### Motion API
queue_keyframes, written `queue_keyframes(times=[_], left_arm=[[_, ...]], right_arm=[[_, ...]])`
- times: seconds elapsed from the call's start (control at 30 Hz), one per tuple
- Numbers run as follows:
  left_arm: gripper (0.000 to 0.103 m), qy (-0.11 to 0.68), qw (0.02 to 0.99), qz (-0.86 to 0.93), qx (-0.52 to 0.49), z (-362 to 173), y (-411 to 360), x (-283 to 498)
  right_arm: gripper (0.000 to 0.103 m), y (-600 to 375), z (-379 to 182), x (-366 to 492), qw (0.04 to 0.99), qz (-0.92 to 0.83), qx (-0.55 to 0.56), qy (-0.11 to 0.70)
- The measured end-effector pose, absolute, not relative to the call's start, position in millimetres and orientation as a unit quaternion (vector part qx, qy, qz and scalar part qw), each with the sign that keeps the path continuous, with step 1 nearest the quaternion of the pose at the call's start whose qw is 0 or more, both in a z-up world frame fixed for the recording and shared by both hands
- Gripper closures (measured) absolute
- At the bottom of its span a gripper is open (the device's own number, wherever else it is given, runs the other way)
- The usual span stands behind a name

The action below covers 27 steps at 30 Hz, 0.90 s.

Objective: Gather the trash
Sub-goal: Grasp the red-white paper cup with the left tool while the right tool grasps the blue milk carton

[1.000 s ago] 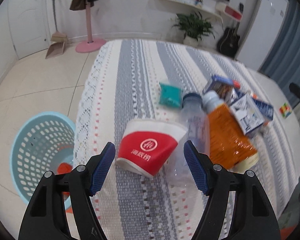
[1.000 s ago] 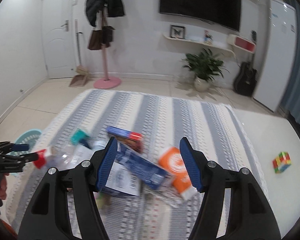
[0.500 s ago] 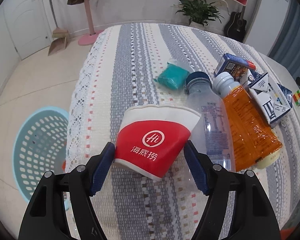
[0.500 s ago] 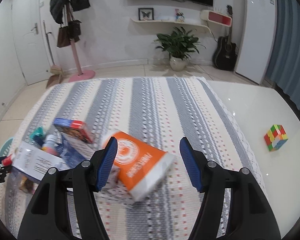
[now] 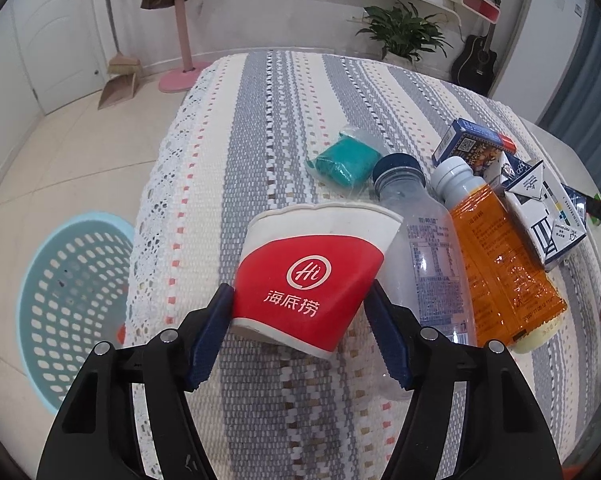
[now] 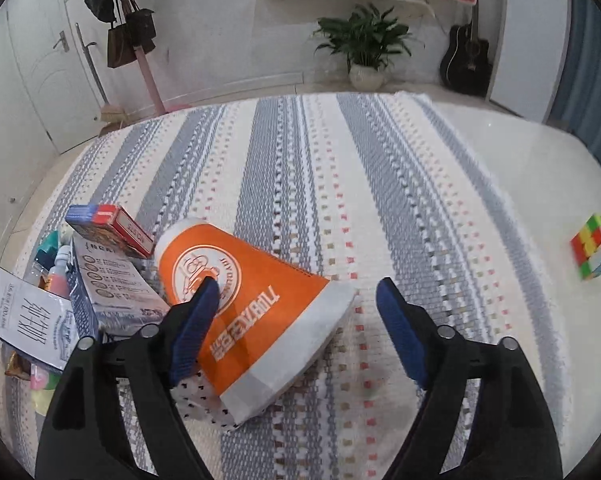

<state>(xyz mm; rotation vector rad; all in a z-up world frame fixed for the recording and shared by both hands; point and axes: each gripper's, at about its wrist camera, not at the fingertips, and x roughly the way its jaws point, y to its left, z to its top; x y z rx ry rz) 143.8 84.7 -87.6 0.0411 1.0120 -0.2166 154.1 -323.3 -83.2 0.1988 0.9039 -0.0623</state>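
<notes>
red cup (image 5: 308,276): matt paper, white rolled rim. tablecloth (image 5: 260,128): coarse woven cloth, lace edging. clear bottle (image 5: 424,248): glossy transparent plastic. orange bottle (image 5: 500,264): shiny film label. teal packet (image 5: 346,160): crinkled clear wrap. carton (image 5: 540,208): printed card. basket (image 5: 60,300): smooth perforated plastic. orange bag (image 6: 252,312): matt paper. floor (image 5: 60,160): glossy tile. jaws: ribbed blue rubbery pads on black plastic.

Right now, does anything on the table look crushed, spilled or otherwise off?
The red paper cup between the left gripper's fingers lies on its side with its rim squashed flat. Nothing looks spilled.
</notes>
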Motion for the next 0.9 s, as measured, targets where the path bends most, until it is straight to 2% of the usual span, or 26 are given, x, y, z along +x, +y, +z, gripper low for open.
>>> queue_keyframes(times=[0.13,0.4,0.6,0.9], left_arm=[[0.039,0.480,0.871,-0.103,0.017,-87,84,143],[0.039,0.470,0.876,-0.108,-0.008,-79,87,143],[0.039,0.463,0.879,-0.111,-0.018,-74,89,140],[0.039,0.465,0.877,-0.118,-0.016,-74,91,137]], right_arm=[[0.019,-328,-84,148,0.896,-0.033,0.113,0.428],[0.019,-300,-36,113,0.928,0.027,0.076,0.363],[0.019,-248,-32,123,0.919,0.107,0.022,0.378],[0.020,-210,-61,144,0.899,0.097,-0.062,0.422]])
